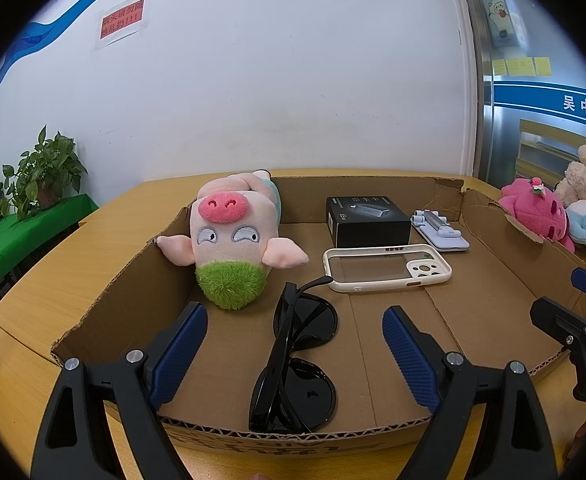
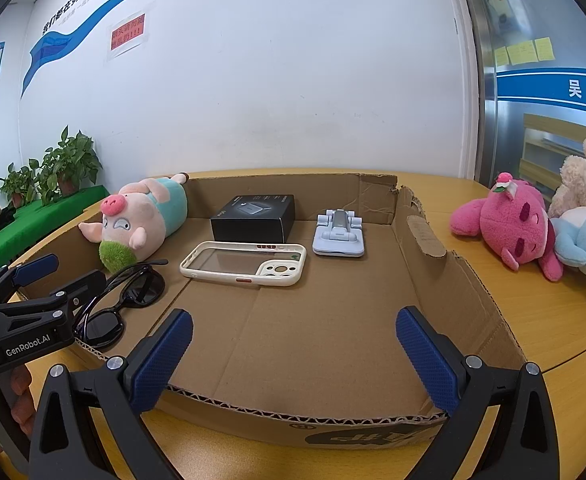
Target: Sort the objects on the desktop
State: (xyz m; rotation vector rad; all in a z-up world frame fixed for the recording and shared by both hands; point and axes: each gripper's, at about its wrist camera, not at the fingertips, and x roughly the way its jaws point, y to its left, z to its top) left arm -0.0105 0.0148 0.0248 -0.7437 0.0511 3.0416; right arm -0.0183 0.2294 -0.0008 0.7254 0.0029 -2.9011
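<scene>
A shallow cardboard tray (image 1: pixel 493 300) (image 2: pixel 449 280) lies on the wooden table. In it lie black sunglasses (image 1: pixel 293 364) (image 2: pixel 125 300), a pink pig plush (image 1: pixel 233 236) (image 2: pixel 141 220), a black box (image 1: pixel 367 220) (image 2: pixel 253 216), a white phone case (image 1: pixel 389 268) (image 2: pixel 245 264) and a pale phone stand (image 1: pixel 439 228) (image 2: pixel 339 236). My left gripper (image 1: pixel 295 344) is open over the tray's near edge, its fingers either side of the sunglasses without touching them. My right gripper (image 2: pixel 293 344) is open and empty over the tray's near edge.
A pink plush (image 2: pixel 509 224) (image 1: pixel 537 212), a cream plush (image 2: pixel 585 180) and a blue plush (image 2: pixel 585 240) lie on the table right of the tray. Potted plants (image 2: pixel 53 172) stand on a green-covered table at far left. A white wall is behind.
</scene>
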